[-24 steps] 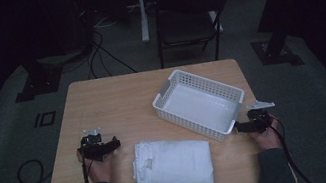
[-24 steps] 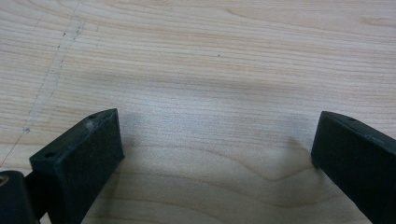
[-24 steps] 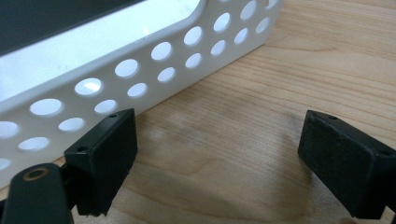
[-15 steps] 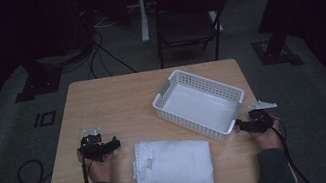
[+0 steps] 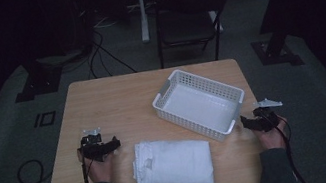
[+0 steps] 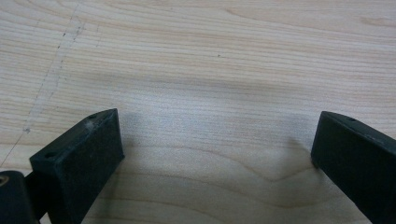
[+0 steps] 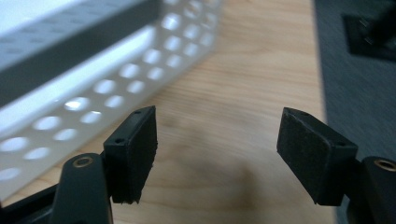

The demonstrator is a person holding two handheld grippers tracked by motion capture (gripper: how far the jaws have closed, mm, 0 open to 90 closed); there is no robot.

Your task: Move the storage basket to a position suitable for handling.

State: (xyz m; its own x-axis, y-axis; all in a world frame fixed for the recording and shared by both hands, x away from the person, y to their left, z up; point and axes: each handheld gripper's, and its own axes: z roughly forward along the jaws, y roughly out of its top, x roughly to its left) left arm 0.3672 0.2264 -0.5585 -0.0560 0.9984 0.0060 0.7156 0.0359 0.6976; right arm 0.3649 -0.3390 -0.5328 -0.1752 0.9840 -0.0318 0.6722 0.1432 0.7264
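Where the high view looks down, a folded white towel (image 5: 174, 164) lies on the wooden tabletop (image 5: 117, 104) near its front edge, long axis left-right, between the left tongs (image 5: 113, 144) and right tongs (image 5: 246, 122). A white perforated basket (image 5: 199, 103) sits diagonally behind it, just beside the right tongs; nothing blocks the towel. A dark chair (image 5: 186, 21) and cables (image 5: 103, 51) stand on the grey floor beyond. Left gripper view: tongs (image 6: 215, 140) apart over bare wood grain. Right gripper view: tongs (image 7: 217, 140) apart, empty, the basket wall (image 7: 116, 70) close at left.
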